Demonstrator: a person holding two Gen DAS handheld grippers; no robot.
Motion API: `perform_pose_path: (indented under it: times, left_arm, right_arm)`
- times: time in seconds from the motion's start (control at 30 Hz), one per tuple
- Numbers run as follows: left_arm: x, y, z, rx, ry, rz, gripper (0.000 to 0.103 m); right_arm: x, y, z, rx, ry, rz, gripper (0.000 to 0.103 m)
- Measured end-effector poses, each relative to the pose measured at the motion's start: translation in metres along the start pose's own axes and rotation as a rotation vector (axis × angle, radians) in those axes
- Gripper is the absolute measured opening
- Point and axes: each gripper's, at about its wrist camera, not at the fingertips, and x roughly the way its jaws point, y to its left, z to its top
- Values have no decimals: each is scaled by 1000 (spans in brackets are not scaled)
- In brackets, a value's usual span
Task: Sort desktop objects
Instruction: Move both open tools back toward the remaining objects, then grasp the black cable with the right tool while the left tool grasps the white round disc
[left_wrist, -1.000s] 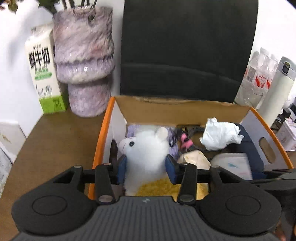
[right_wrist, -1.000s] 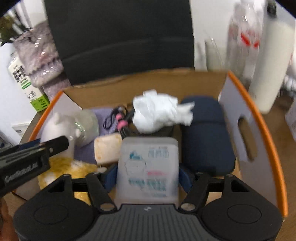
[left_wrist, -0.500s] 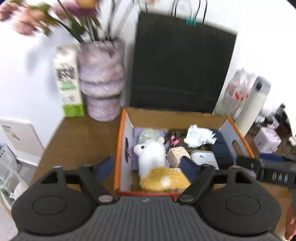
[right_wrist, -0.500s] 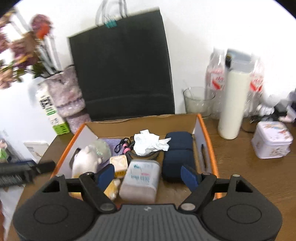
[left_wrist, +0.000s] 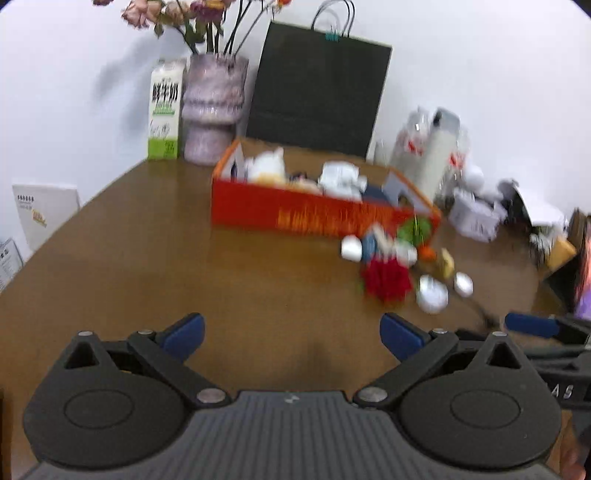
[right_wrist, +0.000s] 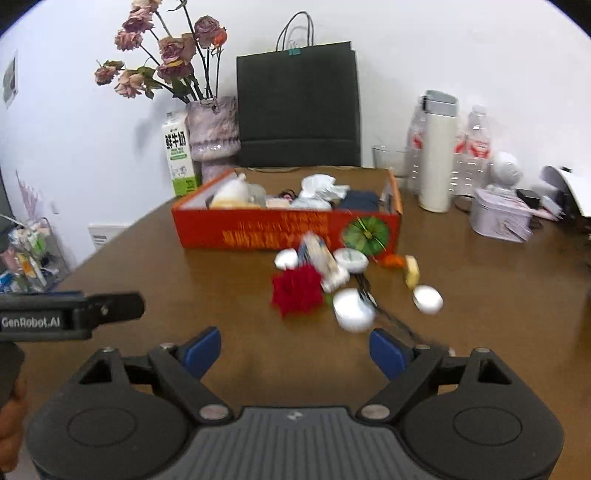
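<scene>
On the brown wooden table (right_wrist: 480, 295) the orange cardboard box (right_wrist: 258, 230) holds sorted items, unsorted red fluffy flower (right_wrist: 297, 290) and white round pieces (right_wrist: 352, 314) before it, while left gripper (left_wrist: 291, 332) and right gripper (right_wrist: 295, 350) are opening, empty

Clutter along the back wall of the wooden table (right_wrist: 221, 306)

A black paper bag (right_wrist: 298, 107) with a teal clip leans on the wall; left of it stands a mottled purple vase (right_wrist: 213, 134) of dried roses (right_wrist: 166, 59) and a green-and-white milk carton (right_wrist: 179, 158). Off to the right I see a glass cup (right_wrist: 388, 162), a white thermos (right_wrist: 437, 155), water bottles (right_wrist: 474, 155) and a pale lidded tin (right_wrist: 500, 216).
</scene>
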Motion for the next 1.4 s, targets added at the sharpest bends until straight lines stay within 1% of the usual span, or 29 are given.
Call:
perform_pose_path:
  times: [0.07,0.17,0.2,0.27,0.33,0.4,0.43,0.5,0.63,0.7,0.77,0.87,0.93,1.0,1.03,1.1,1.13,1.17,1.2,1.23,1.27,1.3,1.33,1.37,1.4]
  left_arm:
    - [-8,-1,-20,26,-3,3,103]
    - [-13,2,-42,45,-15,-18,103]
    - [-14,1,-48,53,-21,-13,103]
    - [-16,-2,-59,78,-32,-2,103]
    - [-16,-2,-67,117,-30,-9,103]
    - [-14,-3,-70,125,-8,22,103]
    - [-14,-3,-72,122,-5,25,103]
    - [-14,-2,-75,115,-13,14,103]
    - [-7,4,-74,84,32,19,103]
    - [-7,5,-74,73,34,19,103]
    - [-7,3,-74,83,37,15,103]
    - [-7,0,-74,106,39,-2,103]
    - [-6,0,-71,125,21,-35,103]
    - [-4,-2,-65,139,-35,-46,103]
    - [0,-4,-58,158,-63,-52,103]
    - [12,-12,-43,194,-73,-68,103]
    - [20,-17,-33,204,-75,-93,103]
    - [27,-23,-24,203,-79,-118,103]
    - [36,-29,-15,198,-80,-149,103]
    - [49,-37,-4,203,-75,-191,103]
    - [60,-45,3,211,-69,-214,103]
    - [73,-53,9,225,-65,-226,103]
    - [87,-61,15,241,-60,-227,101]
    - [98,-65,19,237,-57,-229,96]
    - [109,-67,24,228,-41,-235,93]
  right_arm:
    - [-8,5,-19,-17,-3,-7,87]
    - [-18,18,-45,-78,-32,-25,89]
    - [-21,23,-51,-89,-39,-35,89]
    - [-25,28,-63,-88,-47,-20,90]
    - [-29,31,-72,-83,-46,0,90]
    - [-32,30,-77,-64,-46,-4,90]
    - [-33,29,-77,-53,-53,-2,92]
    - [-34,25,-79,-28,-64,25,94]
    - [-35,14,-82,61,-74,49,94]
    - [-35,10,-82,82,-74,59,93]
    - [-32,11,-81,80,-63,54,93]
    - [-29,19,-79,32,-50,25,93]
    - [-29,18,-78,30,-53,18,93]
    - [-28,9,-71,38,-44,13,90]
    - [-25,3,-65,32,-43,-14,85]
    - [-17,-9,-53,-2,-48,-59,81]
    - [-10,-17,-45,-25,-46,-77,76]
    - [-2,-24,-37,-44,-38,-89,69]
    - [6,-31,-28,-50,-30,-97,65]
    - [16,-39,-17,-45,-24,-95,63]
    - [25,-45,-8,-33,-20,-79,61]
    - [35,-52,2,-14,-15,-54,60]
    - [46,-59,12,20,-8,-26,57]
    - [55,-65,20,56,0,-2,42]
    - [66,-72,28,91,14,16,38]
